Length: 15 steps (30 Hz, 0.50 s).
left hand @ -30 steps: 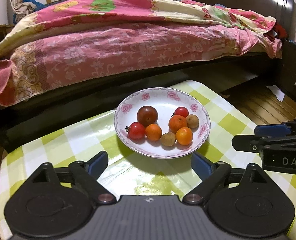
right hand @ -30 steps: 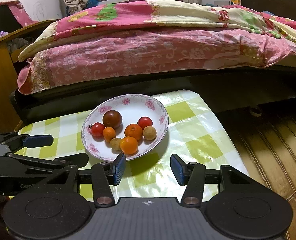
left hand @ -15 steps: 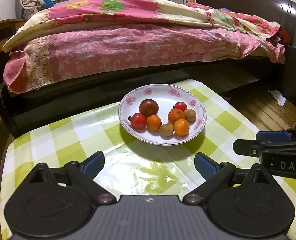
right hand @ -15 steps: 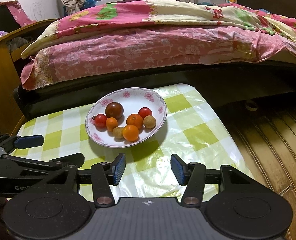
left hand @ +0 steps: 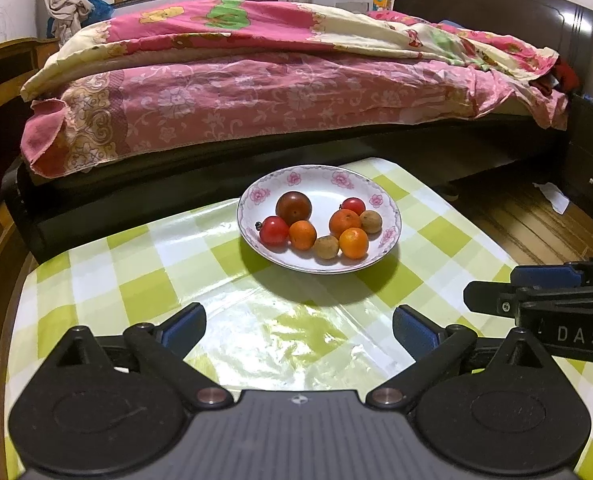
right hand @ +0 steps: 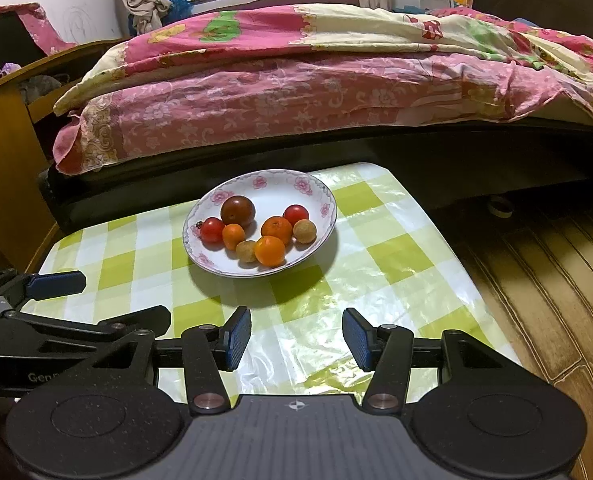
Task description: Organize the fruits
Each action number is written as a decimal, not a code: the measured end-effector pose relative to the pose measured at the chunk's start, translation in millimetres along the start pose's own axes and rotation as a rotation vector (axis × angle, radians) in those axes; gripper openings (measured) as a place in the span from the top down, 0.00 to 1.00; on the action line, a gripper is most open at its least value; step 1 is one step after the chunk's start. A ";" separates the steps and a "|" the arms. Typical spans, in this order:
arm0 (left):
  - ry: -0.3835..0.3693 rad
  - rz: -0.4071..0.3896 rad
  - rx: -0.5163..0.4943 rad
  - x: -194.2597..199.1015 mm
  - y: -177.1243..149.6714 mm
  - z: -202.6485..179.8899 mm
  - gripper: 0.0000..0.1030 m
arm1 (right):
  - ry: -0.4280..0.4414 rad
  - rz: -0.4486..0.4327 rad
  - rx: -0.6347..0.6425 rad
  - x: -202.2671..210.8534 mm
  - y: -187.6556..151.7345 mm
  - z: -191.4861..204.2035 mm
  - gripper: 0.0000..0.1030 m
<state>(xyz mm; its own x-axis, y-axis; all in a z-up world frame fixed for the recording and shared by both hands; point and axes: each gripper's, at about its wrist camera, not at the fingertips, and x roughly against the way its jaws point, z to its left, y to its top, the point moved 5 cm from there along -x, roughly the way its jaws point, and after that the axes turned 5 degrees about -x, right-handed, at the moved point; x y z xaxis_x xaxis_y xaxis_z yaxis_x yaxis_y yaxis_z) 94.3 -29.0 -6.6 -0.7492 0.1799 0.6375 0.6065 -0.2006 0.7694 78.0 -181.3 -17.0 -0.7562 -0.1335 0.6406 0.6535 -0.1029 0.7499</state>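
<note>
Left wrist view: fruit gathered on the plate (left hand: 388, 216).
Both my grippers, left gripper (left hand: 298, 326) and right gripper (right hand: 296, 338), sit released and empty short of it, fingers apart since nothing needs holding.

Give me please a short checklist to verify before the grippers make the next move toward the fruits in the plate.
1. Left gripper empty, jaws wide apart: ok.
2. Right gripper empty, jaws partly apart over bare tablecloth: ok.
3. All fruits inside the plate, none on the cloth: ok.
4. Path from both grippers to the plate free of obstacles: ok.
5. Front orange free to grasp alone: not ok, it touches a small brown fruit and another orange.
6. A second container to sort the fruits into: not ok, none is in view.
</note>
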 end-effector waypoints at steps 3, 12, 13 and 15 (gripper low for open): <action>0.002 -0.005 0.002 5.8 -2.3 -1.4 0.00 | -0.002 -0.001 -0.003 4.9 -2.6 0.3 0.53; 0.013 -0.008 0.001 20.4 -11.6 -5.3 0.00 | -0.005 -0.002 -0.012 18.6 -12.0 2.6 0.53; 0.015 -0.008 0.002 21.9 -12.6 -5.5 0.00 | -0.003 -0.001 -0.014 20.5 -13.9 2.9 0.53; 0.018 -0.011 0.000 25.6 -15.2 -6.0 0.00 | -0.001 0.001 -0.015 24.7 -18.0 3.9 0.53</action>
<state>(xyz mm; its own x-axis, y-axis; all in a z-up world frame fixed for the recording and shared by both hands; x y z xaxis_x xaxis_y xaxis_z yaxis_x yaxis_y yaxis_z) 64.3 -27.1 -2.1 -0.7603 0.1645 0.6284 0.5985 -0.1985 0.7761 47.4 -178.9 -14.0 -0.7557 -0.1325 0.6414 0.6545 -0.1175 0.7469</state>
